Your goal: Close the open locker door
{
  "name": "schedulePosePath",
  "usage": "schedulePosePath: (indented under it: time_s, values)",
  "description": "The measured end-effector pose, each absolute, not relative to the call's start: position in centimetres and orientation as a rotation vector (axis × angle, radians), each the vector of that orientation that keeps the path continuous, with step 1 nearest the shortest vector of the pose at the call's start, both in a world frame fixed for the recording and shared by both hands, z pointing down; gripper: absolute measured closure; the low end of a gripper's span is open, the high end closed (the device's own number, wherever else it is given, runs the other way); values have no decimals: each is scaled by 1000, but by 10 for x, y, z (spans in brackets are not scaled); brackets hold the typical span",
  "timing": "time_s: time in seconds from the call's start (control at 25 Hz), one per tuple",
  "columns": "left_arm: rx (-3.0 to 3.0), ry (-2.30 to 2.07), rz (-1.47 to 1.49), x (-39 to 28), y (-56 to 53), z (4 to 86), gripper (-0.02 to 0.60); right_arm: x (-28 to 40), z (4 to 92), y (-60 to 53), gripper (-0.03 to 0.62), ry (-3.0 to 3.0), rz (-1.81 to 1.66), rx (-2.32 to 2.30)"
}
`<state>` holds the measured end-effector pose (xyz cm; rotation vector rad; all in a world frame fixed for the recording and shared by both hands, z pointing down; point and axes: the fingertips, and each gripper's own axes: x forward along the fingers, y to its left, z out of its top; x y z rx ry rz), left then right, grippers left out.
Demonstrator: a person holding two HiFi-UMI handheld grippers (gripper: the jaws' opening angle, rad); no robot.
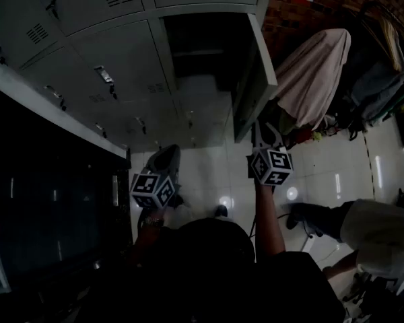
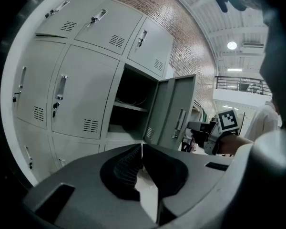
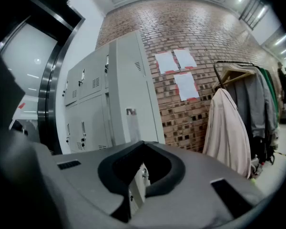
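Plainly, the door (image 1: 253,93) stood wide open, swung out from the locker (image 1: 202,52) so that its free edge pointed away from the bank toward the coat (image 1: 316,73) hanging to the right. The compartment behind it was dark and its shelf edge bare. The right gripper (image 3: 143,143) sat by the door's lower free edge, on the outer side; whether it touched the metal could not be told. Its jaws met at the tips and held nothing, with a strip of door showing behind them. The left gripper (image 2: 142,146) hung lower and to the left, well clear of the door, facing the compartment, its jaws likewise closed tip to tip and empty. Pale floor (image 1: 209,173) lay open between the locker fronts and the door's inner face. To the right, a person's leg (image 1: 363,231) stood on the floor well apart from the door.
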<state>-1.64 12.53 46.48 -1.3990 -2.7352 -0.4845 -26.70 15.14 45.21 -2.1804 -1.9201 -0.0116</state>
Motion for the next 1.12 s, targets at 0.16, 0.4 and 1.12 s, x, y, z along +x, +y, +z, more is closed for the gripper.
schedulePosePath:
  time_s: [0.16,0.4,1.12]
  values:
    - [-1364,-2748,-425,18,157,463,569,-227,454,164,591,-1947,-10,-2155]
    - [-1344,-2780,-369,71,204,454,569,-159,458,196,591,-1951,-6,-2156]
    - [-1439,-2743,-404,123,265,454,569,-86,454,337,591,-1822,-109,-2298]
